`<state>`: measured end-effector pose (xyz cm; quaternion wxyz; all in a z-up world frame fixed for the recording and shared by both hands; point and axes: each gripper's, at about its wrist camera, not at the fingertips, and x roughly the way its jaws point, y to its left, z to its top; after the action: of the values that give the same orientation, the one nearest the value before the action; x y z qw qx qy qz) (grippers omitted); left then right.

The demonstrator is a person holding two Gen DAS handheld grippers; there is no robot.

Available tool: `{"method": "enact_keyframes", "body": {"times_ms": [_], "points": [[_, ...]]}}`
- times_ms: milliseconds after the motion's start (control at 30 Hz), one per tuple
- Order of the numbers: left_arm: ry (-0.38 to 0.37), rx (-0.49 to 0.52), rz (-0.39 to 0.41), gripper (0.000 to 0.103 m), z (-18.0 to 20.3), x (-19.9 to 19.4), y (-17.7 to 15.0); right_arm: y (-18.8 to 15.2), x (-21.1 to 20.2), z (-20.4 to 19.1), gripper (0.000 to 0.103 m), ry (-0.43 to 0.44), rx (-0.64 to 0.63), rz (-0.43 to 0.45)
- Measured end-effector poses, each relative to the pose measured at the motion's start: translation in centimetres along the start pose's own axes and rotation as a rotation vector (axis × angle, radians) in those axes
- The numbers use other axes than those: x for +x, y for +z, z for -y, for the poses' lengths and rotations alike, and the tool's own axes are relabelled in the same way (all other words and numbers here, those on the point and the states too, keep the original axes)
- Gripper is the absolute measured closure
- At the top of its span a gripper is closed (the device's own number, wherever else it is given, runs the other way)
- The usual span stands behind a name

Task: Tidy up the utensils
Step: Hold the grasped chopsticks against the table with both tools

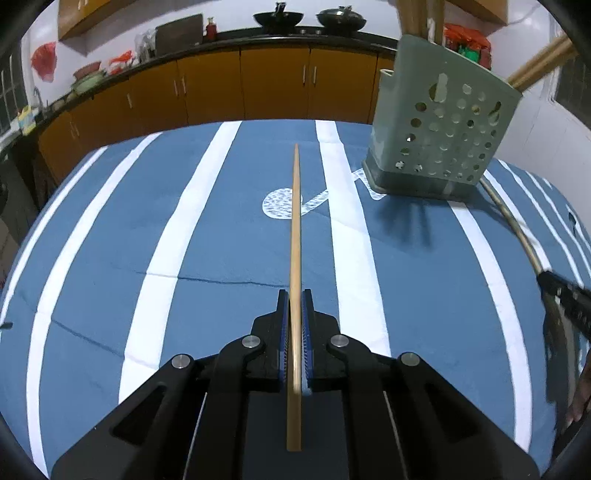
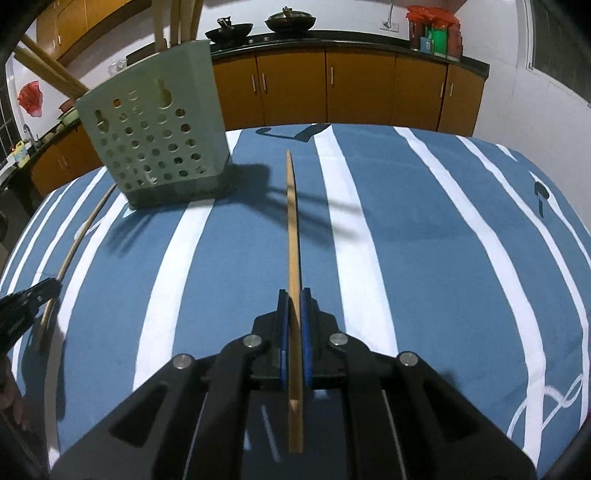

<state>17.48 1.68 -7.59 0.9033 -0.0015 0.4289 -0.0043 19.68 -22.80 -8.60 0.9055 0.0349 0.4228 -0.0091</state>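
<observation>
Two wooden chopsticks are held over the blue-and-white striped tablecloth (image 1: 221,240). My left gripper (image 1: 295,297) is shut on one chopstick (image 1: 295,221), which runs straight ahead between the blue pads. My right gripper (image 2: 294,295) is shut on the other chopstick (image 2: 293,229) in the same way. A grey-green perforated utensil holder (image 1: 439,122) stands ahead to the right in the left wrist view, and the same holder (image 2: 155,136) is ahead to the left in the right wrist view. Wooden handles (image 1: 543,62) stick out of its top. Each view catches the other gripper at its edge (image 1: 565,299) (image 2: 29,299).
The table's far edge (image 1: 277,122) curves just behind the holder. Beyond it runs a counter with orange cabinets (image 1: 273,81) and two dark woks (image 2: 229,31). A white wall (image 2: 535,110) stands to the right. Open cloth lies in front of both grippers.
</observation>
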Motion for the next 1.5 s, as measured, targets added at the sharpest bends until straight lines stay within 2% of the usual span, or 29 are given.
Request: {"method": "enact_keyframes", "body": {"times_ms": [633, 1500], "points": [[-0.021, -0.019, 0.0, 0.094, -0.16, 0.18, 0.12, 0.59, 0.63, 0.49, 0.094, 0.005, 0.013, 0.0], [-0.012, -0.01, 0.0, 0.094, 0.01, 0.13, 0.13, 0.51, 0.57, 0.56, 0.094, 0.008, 0.013, 0.0]]}}
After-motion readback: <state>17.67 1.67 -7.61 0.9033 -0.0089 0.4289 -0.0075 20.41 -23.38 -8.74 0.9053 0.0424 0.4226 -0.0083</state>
